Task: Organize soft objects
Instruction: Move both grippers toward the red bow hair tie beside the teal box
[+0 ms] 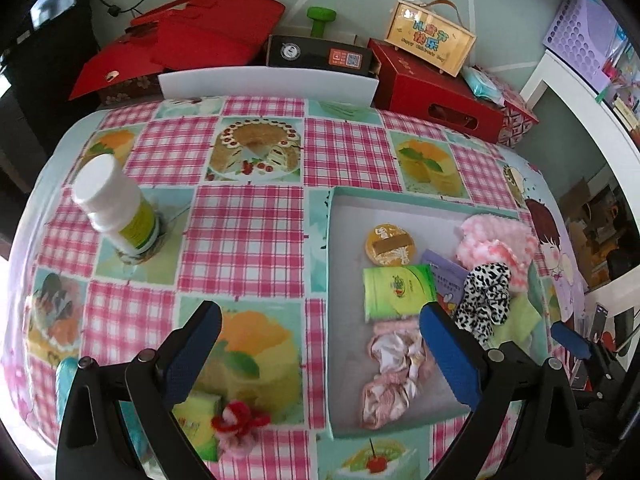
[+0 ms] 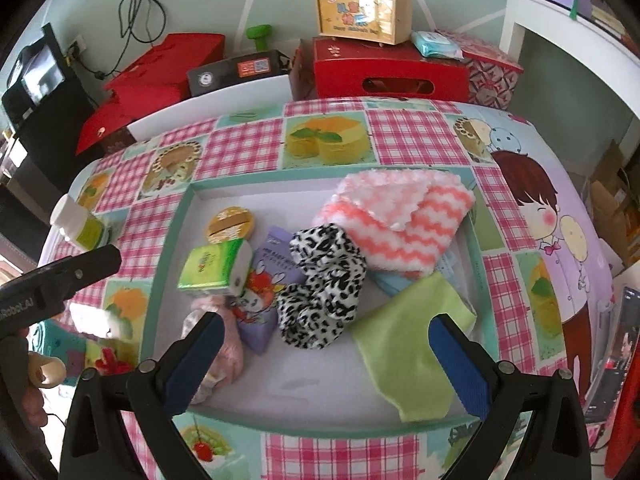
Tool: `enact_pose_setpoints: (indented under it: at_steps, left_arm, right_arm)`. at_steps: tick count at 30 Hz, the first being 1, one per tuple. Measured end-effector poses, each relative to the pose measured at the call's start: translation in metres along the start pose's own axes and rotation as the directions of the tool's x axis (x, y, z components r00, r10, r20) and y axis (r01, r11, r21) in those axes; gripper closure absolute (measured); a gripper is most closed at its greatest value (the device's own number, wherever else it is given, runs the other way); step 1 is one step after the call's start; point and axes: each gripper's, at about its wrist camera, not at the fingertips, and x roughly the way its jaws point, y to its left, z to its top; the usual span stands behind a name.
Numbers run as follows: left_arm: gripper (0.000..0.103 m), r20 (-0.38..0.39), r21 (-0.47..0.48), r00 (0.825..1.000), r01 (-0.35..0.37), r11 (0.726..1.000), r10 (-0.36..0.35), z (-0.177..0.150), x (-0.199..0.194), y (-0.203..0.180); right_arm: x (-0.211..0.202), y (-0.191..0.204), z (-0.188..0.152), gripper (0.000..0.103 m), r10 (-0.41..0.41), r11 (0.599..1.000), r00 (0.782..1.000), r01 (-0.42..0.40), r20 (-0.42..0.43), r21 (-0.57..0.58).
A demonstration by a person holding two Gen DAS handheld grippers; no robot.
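Note:
A shallow teal-rimmed tray (image 2: 162, 280) holds the soft things: a leopard-print scrunchie (image 2: 324, 284), a pink-and-white fluffy cloth (image 2: 404, 216), a light green cloth (image 2: 408, 356), a pink satin scrunchie (image 2: 226, 354), a green tissue pack (image 2: 214, 268) and a purple wipes pack (image 2: 268, 276). My right gripper (image 2: 326, 332) hovers open over the tray's near half, holding nothing. My left gripper (image 1: 320, 344) is open above the tray's left rim (image 1: 330, 280). A red yarn flower (image 1: 240, 424) lies on the tablecloth outside the tray, beside a yellow-green pack (image 1: 198, 406).
A white bottle (image 1: 116, 208) stands on the checked tablecloth left of the tray. A round yellow tin (image 1: 390, 244) sits inside the tray. Red boxes (image 1: 436, 96), a black box (image 1: 320, 56) and a wooden case (image 1: 430, 38) line the far edge.

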Motion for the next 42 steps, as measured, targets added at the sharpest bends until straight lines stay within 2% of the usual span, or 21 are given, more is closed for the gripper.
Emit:
enact_pose_setpoints:
  at_steps: [24,42]
  left_arm:
    - [0.004,0.057,-0.075,0.998,-0.018,0.997,0.022,-0.061,-0.081,0.016]
    - [0.004,0.101,-0.183,0.995,0.019,0.983,0.0,-0.104,-0.098,0.046]
  right_arm:
    - [-0.044,0.01,-0.046,0.0,0.047,0.999,0.999,-0.047,-0.001,-0.022]
    - [-0.055,0.034,-0.074,0.0,0.103,0.989,0.994,-0.098,0.041,-0.109]
